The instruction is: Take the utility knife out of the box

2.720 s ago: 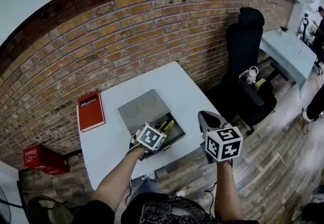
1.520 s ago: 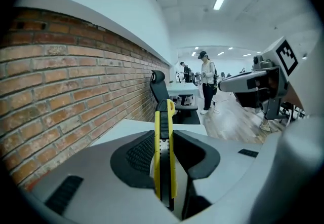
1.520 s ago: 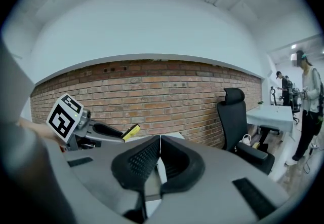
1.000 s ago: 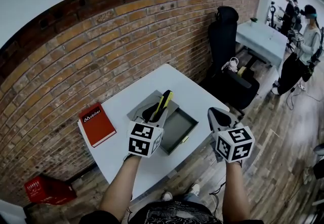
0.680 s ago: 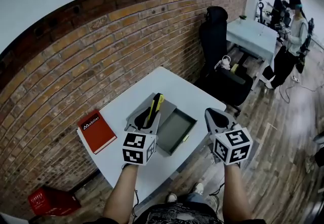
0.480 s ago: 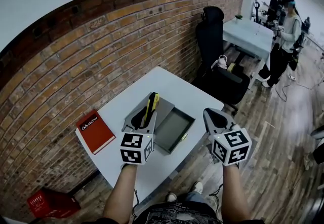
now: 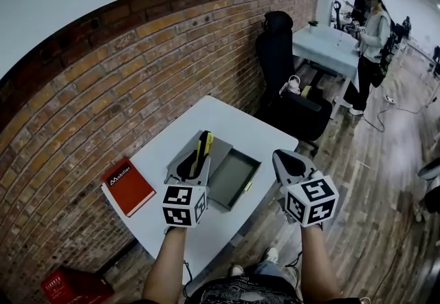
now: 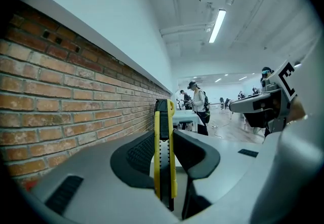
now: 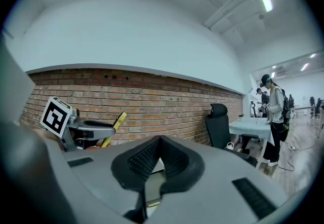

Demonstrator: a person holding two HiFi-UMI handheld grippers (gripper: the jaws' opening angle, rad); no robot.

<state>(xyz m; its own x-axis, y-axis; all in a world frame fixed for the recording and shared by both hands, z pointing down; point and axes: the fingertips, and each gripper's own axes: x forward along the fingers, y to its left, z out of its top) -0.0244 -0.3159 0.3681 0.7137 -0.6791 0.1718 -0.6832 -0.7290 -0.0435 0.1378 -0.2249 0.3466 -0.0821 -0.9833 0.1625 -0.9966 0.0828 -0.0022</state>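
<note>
The yellow and black utility knife (image 7: 203, 143) stands upright between the pads of my left gripper (image 7: 194, 160), which is shut on it. It is held in the air over the near left part of the grey box (image 7: 237, 175). The box's tray lies open on the white table (image 7: 234, 120). In the left gripper view the utility knife (image 8: 163, 157) fills the gap of the left gripper (image 8: 164, 142). My right gripper (image 7: 280, 158) hangs to the right of the box off the table's near edge, shut with nothing in it. In the right gripper view the right gripper (image 9: 160, 139) has its pads meeting.
A red book (image 7: 127, 186) lies on the table's left end, against the brick wall. A black office chair (image 7: 278, 55) stands beyond the table's right end. Further right are a second table (image 7: 330, 45) and a standing person (image 7: 371, 41). A red crate (image 7: 65, 285) sits on the floor at bottom left.
The left gripper was down at the open box on the knife; now it holds the knife up in the air above the box. The right gripper stayed shut beside it.
</note>
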